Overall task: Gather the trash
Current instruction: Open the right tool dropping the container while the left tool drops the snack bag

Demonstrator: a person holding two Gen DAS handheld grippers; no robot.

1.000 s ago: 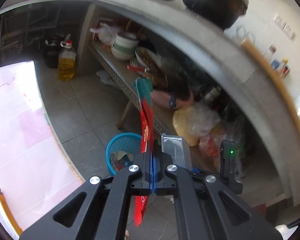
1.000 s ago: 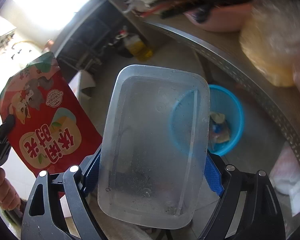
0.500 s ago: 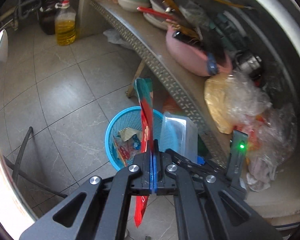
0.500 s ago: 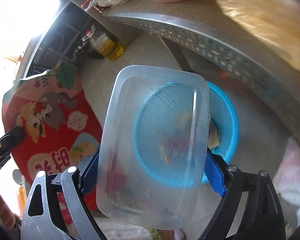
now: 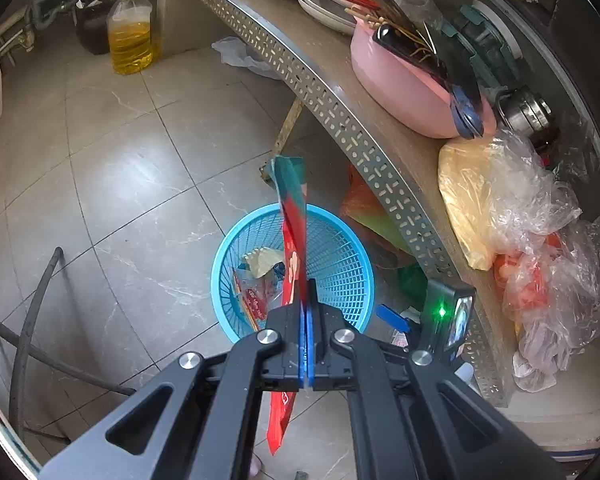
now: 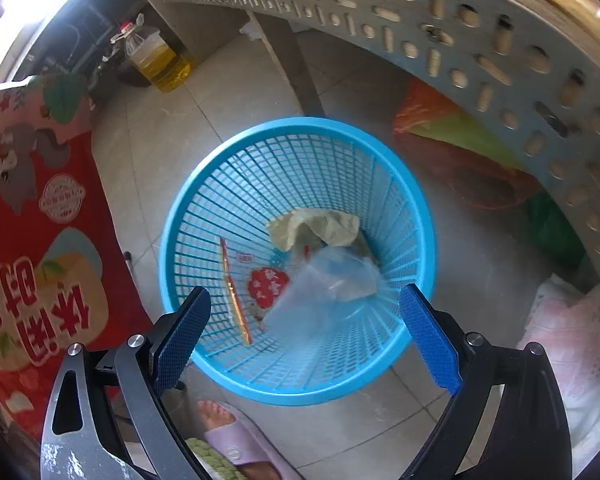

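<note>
Blue basket [image 6: 300, 384] containing wrappers and a clear tub [image 6: 324, 292], dropped from the just-opened right gripper [image 6: 306, 332]; red packet [image 5: 294, 240] is clamped by the left gripper [image 5: 305, 300].

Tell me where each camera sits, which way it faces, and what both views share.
Left wrist: rides the left gripper, angled steeply down at the tiled floor and perforated metal shelf; its shut jaws pinch a red snack packet.
Right wrist: rides the right gripper, looking down into the round blue mesh plastic basket; open jaws frame it, a slippered foot below.
Shared: the basket, the packet, the yellow oil bottle.
</note>
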